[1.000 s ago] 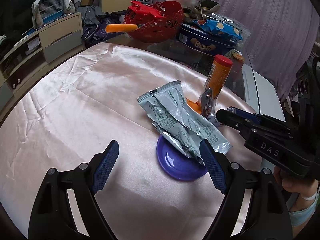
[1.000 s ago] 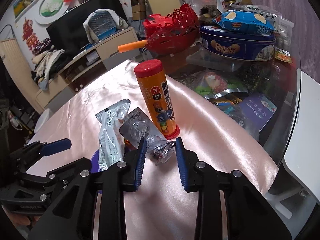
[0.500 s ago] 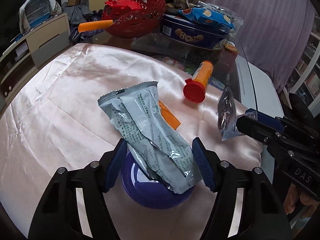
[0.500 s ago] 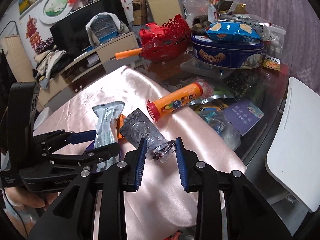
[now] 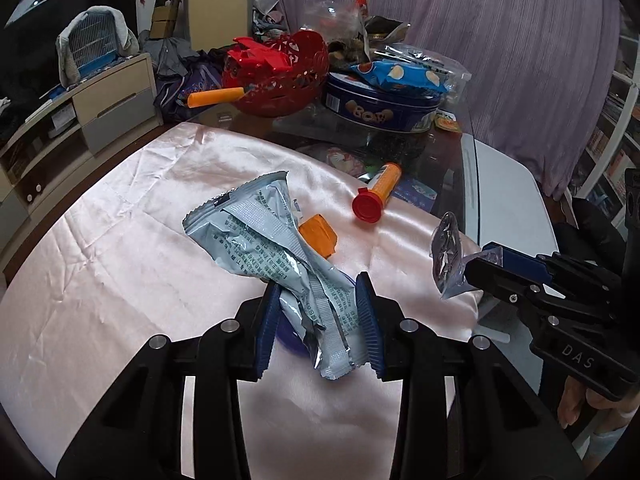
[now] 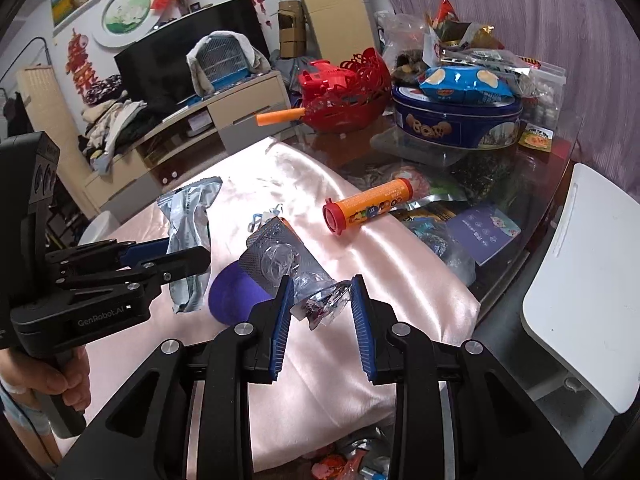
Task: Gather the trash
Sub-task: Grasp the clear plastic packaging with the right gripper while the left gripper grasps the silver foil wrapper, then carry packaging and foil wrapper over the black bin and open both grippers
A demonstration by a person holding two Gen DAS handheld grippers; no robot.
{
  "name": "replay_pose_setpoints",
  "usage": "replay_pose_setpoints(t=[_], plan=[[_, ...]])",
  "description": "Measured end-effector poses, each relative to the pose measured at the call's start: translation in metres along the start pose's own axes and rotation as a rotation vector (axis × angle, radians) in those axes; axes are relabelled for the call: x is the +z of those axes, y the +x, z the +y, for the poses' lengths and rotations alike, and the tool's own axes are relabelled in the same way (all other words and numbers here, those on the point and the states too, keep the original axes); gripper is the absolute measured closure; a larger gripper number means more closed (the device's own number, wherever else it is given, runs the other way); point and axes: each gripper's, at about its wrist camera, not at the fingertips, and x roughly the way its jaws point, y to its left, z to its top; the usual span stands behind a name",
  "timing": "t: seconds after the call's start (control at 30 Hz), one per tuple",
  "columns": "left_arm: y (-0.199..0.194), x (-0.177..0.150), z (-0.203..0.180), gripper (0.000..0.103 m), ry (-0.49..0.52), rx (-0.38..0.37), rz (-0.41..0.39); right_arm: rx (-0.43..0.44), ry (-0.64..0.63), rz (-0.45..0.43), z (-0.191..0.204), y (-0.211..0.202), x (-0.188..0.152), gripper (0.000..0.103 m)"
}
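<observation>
Two trash items in hand: L gripper [image 5: 320,320] fingers closing on grey wrapper [image 5: 276,256], R gripper [image 6: 322,320] fingers clamped on clear wrapper [image 6: 288,260], both above pink worktop [image 5: 120,260]. Left: orange tube [image 6: 368,204], orange scrap [image 5: 318,234]; no bin visible.

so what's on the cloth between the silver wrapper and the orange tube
An orange packet lies between the silver wrapper and the orange tube, clearest in the left wrist view.

Both wrist cams angled down, close over pink cloth [image 5: 120,280]; shared: orange tube [image 5: 378,194] [image 6: 368,204], red basket [image 6: 348,96].
</observation>
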Motion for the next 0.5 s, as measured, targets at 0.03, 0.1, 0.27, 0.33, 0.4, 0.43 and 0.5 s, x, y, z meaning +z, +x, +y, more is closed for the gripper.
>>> replay_pose_setpoints(t=[0.03, 0.1, 0.27, 0.33, 0.4, 0.43, 0.5], plan=[[-0.009, -0.004, -0.003, 0.067, 0.005, 0.000, -0.005, -0.004, -0.004, -0.007, 0.002, -0.009, -0.003, 0.072], [-0.027, -0.014, -0.011, 0.067, 0.016, -0.003, -0.016, -0.015, -0.009, -0.017, 0.005, -0.027, -0.010, 0.072], [-0.066, -0.050, -0.035, 0.067, 0.047, -0.036, -0.024, -0.031, -0.003, -0.031, 0.010, -0.070, -0.038, 0.072], [-0.078, -0.067, -0.046, 0.067, 0.053, -0.053, -0.022, -0.035, 0.001, -0.028, 0.011, -0.083, -0.051, 0.072], [-0.088, -0.083, -0.057, 0.067, 0.064, -0.072, -0.019, -0.042, 0.001, -0.025, 0.012, -0.096, -0.065, 0.072], [-0.092, -0.090, -0.062, 0.067, 0.068, -0.081, -0.017, -0.045, 0.001, -0.024, 0.013, -0.101, -0.072, 0.072], [-0.098, -0.105, -0.071, 0.067, 0.071, -0.098, -0.012, -0.050, 0.008, -0.019, 0.011, -0.110, -0.085, 0.072]])
